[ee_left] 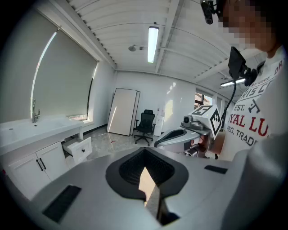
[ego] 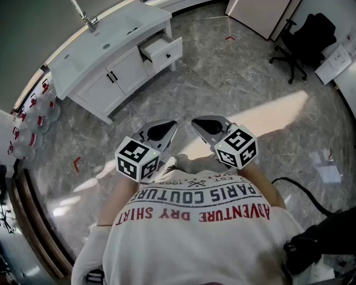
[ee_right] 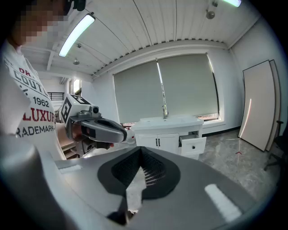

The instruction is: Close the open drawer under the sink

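The white sink cabinet stands at the far left of the room, a few steps from me. Its right-hand drawer is pulled out, with a small dark knob on its front. Both grippers are held close to the person's chest, well short of the cabinet. My left gripper and right gripper are both shut with nothing in them. The left gripper view shows the open drawer at the lower left, and the right gripper view shows the same drawer to the right of the cabinet doors.
A black office chair stands at the far right, near a white board leaning on the wall. Several water bottles line the left wall. A black cable lies on the marble floor at the right.
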Tool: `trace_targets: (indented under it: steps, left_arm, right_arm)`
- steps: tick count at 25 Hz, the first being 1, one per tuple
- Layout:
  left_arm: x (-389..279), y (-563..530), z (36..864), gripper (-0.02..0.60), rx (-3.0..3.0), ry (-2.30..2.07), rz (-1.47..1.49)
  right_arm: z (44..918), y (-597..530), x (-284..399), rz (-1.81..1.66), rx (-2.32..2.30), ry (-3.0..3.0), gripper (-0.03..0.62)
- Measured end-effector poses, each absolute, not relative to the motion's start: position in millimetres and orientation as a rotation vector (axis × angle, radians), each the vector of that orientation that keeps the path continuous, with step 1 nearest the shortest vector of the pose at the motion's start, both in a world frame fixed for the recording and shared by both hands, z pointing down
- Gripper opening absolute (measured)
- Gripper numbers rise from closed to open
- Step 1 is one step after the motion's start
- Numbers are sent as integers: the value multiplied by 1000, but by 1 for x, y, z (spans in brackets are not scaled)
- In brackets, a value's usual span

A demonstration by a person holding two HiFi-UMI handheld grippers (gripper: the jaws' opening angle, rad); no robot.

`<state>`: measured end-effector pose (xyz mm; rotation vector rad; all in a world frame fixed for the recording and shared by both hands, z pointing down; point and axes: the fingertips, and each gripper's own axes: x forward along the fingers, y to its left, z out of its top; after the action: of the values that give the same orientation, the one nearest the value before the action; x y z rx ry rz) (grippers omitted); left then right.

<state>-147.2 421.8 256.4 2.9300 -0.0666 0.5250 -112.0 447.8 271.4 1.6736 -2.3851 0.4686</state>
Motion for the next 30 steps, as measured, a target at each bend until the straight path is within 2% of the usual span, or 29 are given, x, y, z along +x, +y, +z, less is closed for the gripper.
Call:
trace_targets:
  steps: [30]
  left_arm:
    - [-152, 441, 247, 0, 2917, -78, 505]
  right_arm:
    - [262, 469, -117, 494, 1690, -2430, 0]
